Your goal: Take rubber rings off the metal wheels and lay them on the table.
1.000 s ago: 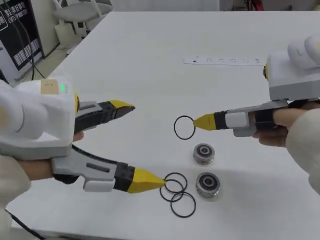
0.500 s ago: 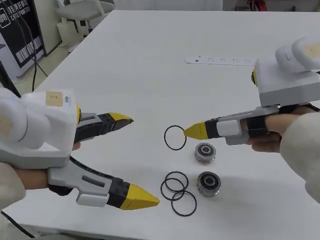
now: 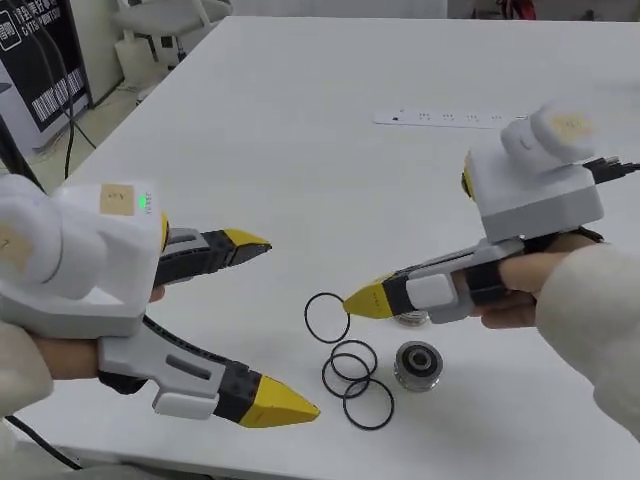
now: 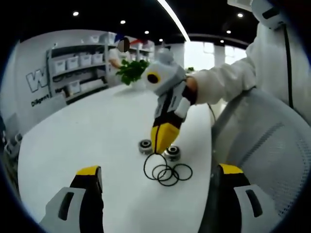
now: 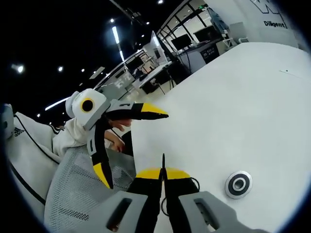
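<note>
My right gripper (image 3: 352,302) is shut on a thin black rubber ring (image 3: 327,317), pinching its rim just left of a metal wheel (image 3: 411,319) that its jaws half hide. A second wheel (image 3: 418,363) stands nearer me. Three loose rings (image 3: 352,374) lie overlapping on the white table (image 3: 300,120), right beside the held one. My left gripper (image 3: 272,325) is open wide to the left of them with nothing between its jaws. In the left gripper view the right gripper (image 4: 164,138) hangs over the rings (image 4: 167,172) and wheels (image 4: 171,153). In the right gripper view the ring (image 5: 163,162) shows edge-on.
A white power strip (image 3: 450,119) lies farther back on the table. The table's left edge (image 3: 110,130) runs beside a chair (image 3: 160,20) and a black stand with barcodes (image 3: 40,60). One wheel (image 5: 238,183) sits right of my shut jaws.
My right gripper has carried the ring left and toward me, down beside the loose rings. The left gripper's lower jaw has drawn back from the pile.
</note>
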The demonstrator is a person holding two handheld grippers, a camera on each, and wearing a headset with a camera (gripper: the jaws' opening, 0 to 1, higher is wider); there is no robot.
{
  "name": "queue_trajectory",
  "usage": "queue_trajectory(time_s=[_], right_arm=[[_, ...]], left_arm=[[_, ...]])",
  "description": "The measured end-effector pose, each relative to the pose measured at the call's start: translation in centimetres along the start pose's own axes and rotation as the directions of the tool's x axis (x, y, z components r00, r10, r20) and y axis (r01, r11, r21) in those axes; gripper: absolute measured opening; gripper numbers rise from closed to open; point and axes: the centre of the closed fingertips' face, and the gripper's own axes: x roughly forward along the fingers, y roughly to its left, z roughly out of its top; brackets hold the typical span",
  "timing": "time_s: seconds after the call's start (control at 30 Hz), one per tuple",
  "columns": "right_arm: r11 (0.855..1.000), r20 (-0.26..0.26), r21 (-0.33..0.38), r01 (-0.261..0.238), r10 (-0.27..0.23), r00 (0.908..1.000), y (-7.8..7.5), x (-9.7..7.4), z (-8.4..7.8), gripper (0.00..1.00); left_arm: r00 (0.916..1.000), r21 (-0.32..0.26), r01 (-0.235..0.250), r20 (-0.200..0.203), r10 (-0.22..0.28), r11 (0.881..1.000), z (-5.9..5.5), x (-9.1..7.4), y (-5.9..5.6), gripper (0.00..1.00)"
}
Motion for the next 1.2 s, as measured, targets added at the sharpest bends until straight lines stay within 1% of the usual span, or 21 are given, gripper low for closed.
queue_trajectory(time_s=[0.17,0.33,0.5,0.63,0.7,0.87,1.07,1.2], right_arm=[[1.000,-0.046,-0.004,-0.023,0.023,0.9987,0.6,0.8,-1.1,0.00],[0.999,-0.087,0.001,-0.045,0.045,0.9952,1.1,1.4,-2.1,0.00],[0.998,-0.140,0.006,-0.069,0.069,0.9877,1.5,1.9,-3.5,0.00],[0.998,-0.186,0.014,-0.065,0.066,0.9803,1.0,2.1,-4.7,0.00],[0.998,-0.197,0.017,-0.058,0.061,0.9785,0.6,2.2,-5.0,0.00],[0.999,-0.203,0.018,-0.035,0.038,0.9785,-0.1,2.1,-5.2,0.00],[1.000,-0.195,0.015,0.009,-0.006,0.9809,-1.3,1.9,-5.2,0.00],[0.999,-0.188,0.018,0.031,-0.027,0.9817,-1.8,1.9,-5.2,0.00]], left_arm=[[0.9999,0.000,0.006,-0.008,-0.006,1.000,-0.2,0.0,-0.2,1.00],[0.9999,-0.003,0.010,-0.008,-0.010,1.000,-0.2,0.1,-0.3,0.99],[0.9999,-0.006,0.012,-0.010,-0.012,1.000,-0.2,0.0,-0.3,0.98],[0.9998,-0.009,0.015,-0.012,-0.015,1.000,-0.3,0.1,-0.3,0.98],[0.9998,-0.010,0.014,-0.013,-0.015,1.000,-0.3,0.1,-0.3,0.98],[0.9998,-0.011,0.016,-0.014,-0.016,1.000,-0.4,0.1,-0.2,0.97],[0.9996,-0.007,0.020,-0.020,-0.021,1.000,-0.5,0.1,-0.3,0.97],[0.9997,-0.008,0.019,-0.018,-0.019,1.000,-0.5,0.1,-0.3,0.97]])
